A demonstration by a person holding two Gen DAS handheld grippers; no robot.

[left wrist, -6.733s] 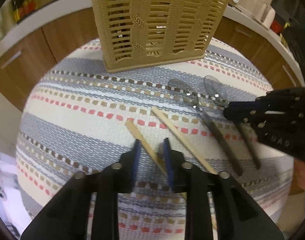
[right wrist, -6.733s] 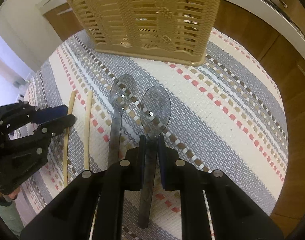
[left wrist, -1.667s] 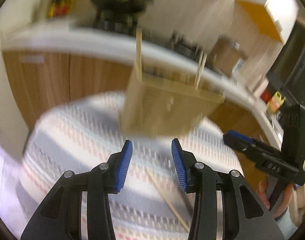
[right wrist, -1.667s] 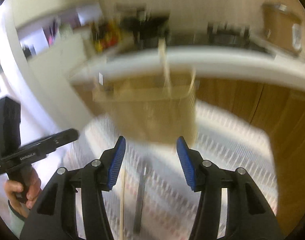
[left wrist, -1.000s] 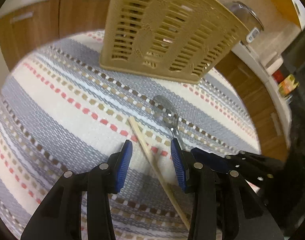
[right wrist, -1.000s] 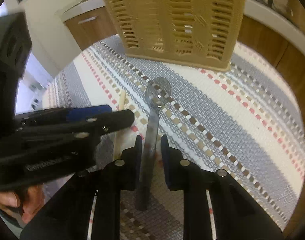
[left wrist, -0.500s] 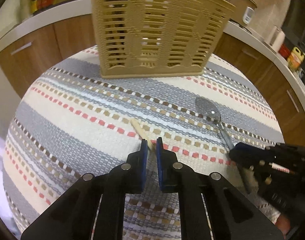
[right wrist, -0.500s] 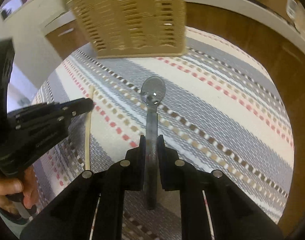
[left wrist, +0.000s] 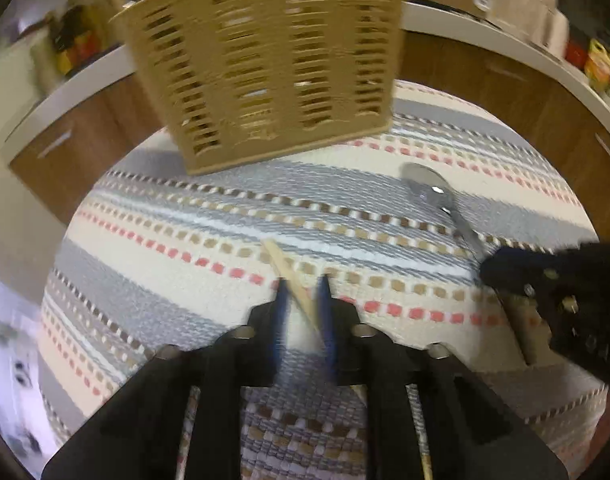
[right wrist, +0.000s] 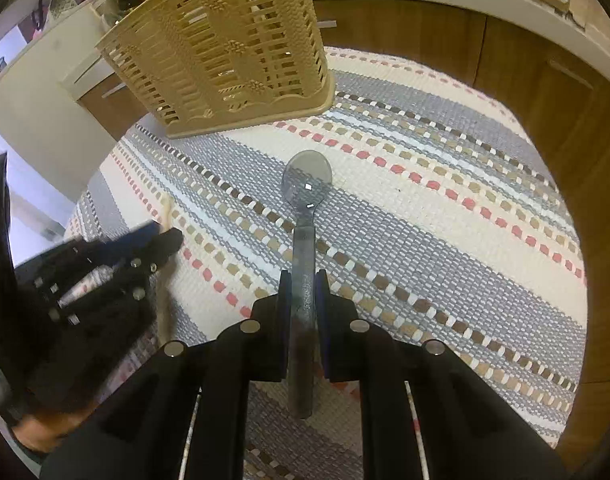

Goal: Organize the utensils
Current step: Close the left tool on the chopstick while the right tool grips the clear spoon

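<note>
Left wrist view — left gripper [left wrist: 301,304]: we see its jaws drawn together on the chopstick [left wrist: 293,284], clamped partway along the shaft.
Left wrist view — chopstick axis: it runs from its free tip, which points toward the basket [left wrist: 273,72], back between the jaws toward us; the basket stands ahead and above the tip on the mat [left wrist: 153,240].
Left wrist view — spoon [left wrist: 437,200]: its bowl lies to the right of the basket's near corner, its handle running back under the right gripper [left wrist: 501,268].
Right wrist view — right gripper [right wrist: 303,292]: we see it closed on the spoon [right wrist: 305,208] handle, pads pressing both sides.
Right wrist view — spoon axis: bowl forward, handle back through the jaws — the bowl points just right of the basket [right wrist: 225,48], which sits ahead and to the left.
Right wrist view — left gripper [right wrist: 161,236]: it sits left of the spoon, nearer the basket's left end.
Our judgement: each tool must lift and tip its utensil upright over the basket's open top; both look about equally near.
</note>
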